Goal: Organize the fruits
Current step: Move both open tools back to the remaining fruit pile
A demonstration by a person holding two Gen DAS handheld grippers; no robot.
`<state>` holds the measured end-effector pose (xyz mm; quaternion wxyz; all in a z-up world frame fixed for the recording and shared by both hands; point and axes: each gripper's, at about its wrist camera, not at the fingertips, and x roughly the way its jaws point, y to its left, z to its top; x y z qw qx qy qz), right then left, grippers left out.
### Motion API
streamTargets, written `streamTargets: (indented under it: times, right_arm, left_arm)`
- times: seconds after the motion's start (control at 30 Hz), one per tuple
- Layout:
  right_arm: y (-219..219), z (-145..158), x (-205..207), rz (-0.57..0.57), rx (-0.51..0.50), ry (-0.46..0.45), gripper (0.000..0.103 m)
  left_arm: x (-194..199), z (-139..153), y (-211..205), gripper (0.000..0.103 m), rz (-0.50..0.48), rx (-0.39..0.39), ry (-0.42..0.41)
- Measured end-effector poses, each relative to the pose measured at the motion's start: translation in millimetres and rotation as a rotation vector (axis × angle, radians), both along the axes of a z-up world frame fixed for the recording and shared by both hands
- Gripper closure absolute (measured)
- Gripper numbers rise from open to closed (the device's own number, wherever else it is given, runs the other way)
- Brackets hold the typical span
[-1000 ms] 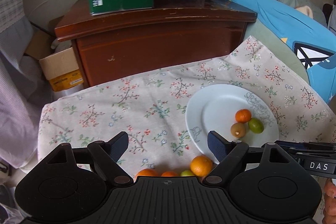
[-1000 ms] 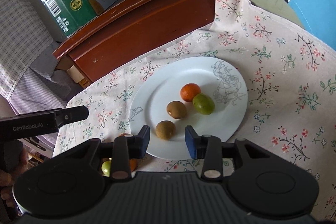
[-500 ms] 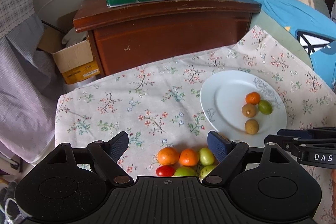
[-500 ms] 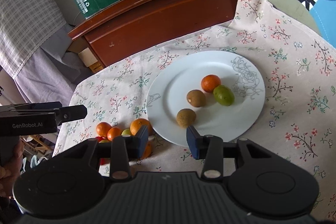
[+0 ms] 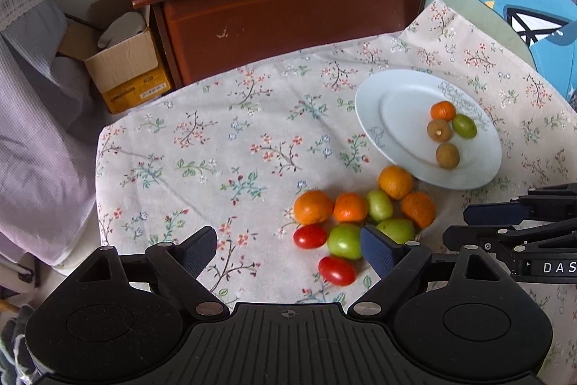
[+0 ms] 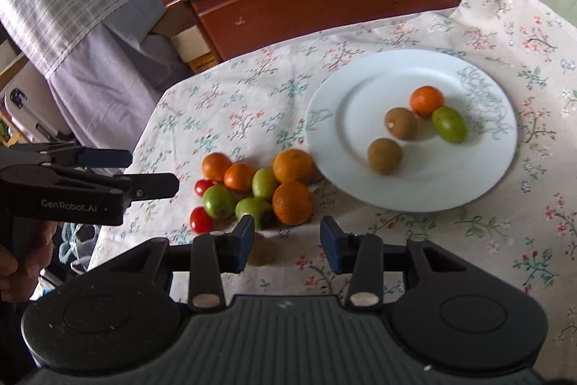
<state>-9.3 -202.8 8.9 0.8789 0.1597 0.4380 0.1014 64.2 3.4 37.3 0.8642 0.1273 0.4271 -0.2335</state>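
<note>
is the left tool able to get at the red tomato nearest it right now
Probably yes. The left tool is open and empty, and the nearest red tomato lies on the cloth between its fingers, nothing on top; a green fruit sits close behind.

White plate (image 6: 411, 190) holds four fruits; right claw (image 6: 286, 246) gapes above a blurry, possibly brown fruit (image 6: 260, 253).

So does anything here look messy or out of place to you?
Mostly the loose fruit pile: oranges, green fruits and two red tomatoes lie heaped on the floral tablecloth beside the white plate, which holds only four pieces. Nothing looks spilled or broken. Both grippers, left gripper and right gripper, are open and empty.
</note>
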Motion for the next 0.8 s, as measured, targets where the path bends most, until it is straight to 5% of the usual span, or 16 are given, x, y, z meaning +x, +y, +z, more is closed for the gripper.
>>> streamTargets:
  times: [0.57, 0.8]
  right_arm:
    - [27.8, -18.8, 7.6, 0.117, -0.033, 0.034, 0.062]
    - [29.0, -21.4, 6.3, 0.123, -0.053, 0.024, 0.075]
  left_arm:
    - [-11.3, -34.1, 3.6, 0.015, -0.158, 0.019, 0.038]
    - [-14.0, -39.0, -5.4, 0.018, -0.192, -0.001, 0.015]
